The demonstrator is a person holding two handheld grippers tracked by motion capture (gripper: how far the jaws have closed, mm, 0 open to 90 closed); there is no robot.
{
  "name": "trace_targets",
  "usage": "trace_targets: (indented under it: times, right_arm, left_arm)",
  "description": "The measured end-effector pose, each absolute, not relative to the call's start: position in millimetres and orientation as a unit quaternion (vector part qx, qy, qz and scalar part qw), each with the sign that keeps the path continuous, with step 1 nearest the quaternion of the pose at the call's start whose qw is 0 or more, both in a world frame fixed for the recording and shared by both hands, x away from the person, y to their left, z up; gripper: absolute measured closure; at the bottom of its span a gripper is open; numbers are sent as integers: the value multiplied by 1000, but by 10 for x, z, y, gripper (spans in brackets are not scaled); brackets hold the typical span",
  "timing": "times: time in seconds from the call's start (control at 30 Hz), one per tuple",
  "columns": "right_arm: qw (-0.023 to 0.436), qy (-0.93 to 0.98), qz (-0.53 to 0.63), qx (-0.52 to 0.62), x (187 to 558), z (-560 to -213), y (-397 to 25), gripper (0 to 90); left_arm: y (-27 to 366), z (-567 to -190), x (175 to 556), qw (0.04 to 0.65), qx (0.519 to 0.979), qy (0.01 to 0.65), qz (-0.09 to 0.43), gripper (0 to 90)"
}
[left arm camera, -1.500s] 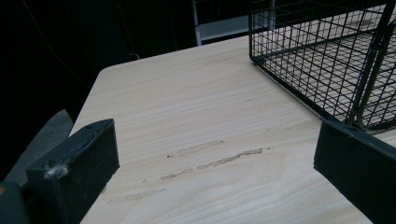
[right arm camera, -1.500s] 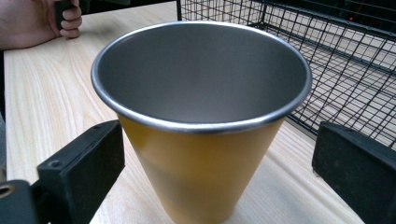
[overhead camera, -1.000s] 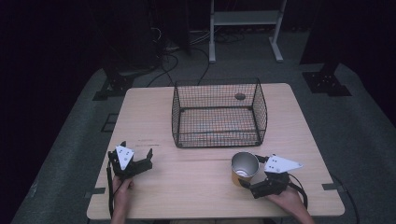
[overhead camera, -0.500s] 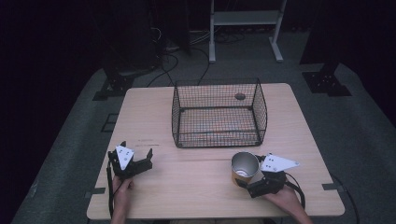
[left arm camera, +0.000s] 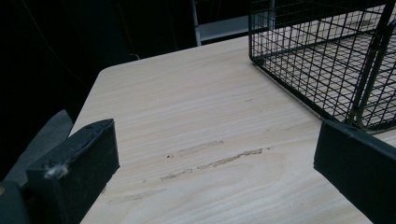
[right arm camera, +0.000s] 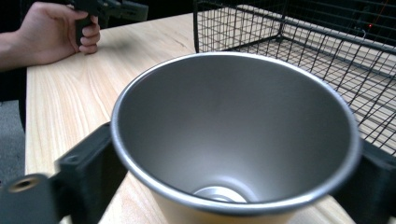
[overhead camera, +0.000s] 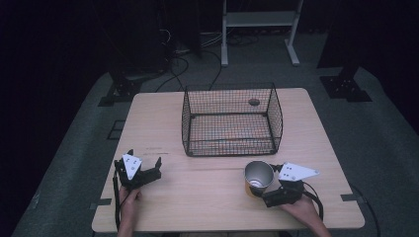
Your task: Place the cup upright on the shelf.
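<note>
From above: round steel cup [overhead camera: 259, 176] upright on pale wood-grain table [overhead camera: 207, 202], clasped by right gripper [overhead camera: 259, 190], just before black wire basket [overhead camera: 231, 121]. Along left gripper [left arm camera: 215, 154]: blocky black jaws spread wide over bare, scuffed planks. Along right gripper [right arm camera: 224, 177]: smooth brushed-metal cup [right arm camera: 233, 130] gripped on both sides.

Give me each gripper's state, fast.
Left gripper: open, empty, resting on the table.
Right gripper: shut on the cup.
</note>
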State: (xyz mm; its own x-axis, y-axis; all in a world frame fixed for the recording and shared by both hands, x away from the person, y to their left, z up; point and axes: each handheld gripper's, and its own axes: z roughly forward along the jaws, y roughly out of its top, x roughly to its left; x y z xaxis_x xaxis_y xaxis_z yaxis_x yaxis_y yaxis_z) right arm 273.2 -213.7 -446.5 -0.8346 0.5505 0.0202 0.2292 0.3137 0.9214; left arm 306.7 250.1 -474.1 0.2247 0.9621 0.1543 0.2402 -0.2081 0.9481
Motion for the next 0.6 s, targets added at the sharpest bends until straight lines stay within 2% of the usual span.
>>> trace_targets:
  times: [0.6]
  right_arm:
    - [143,799,528,249,2751,-4376,-2187,124]
  left_arm:
    - [2504,-4741,3067,430,654,460,420,0]
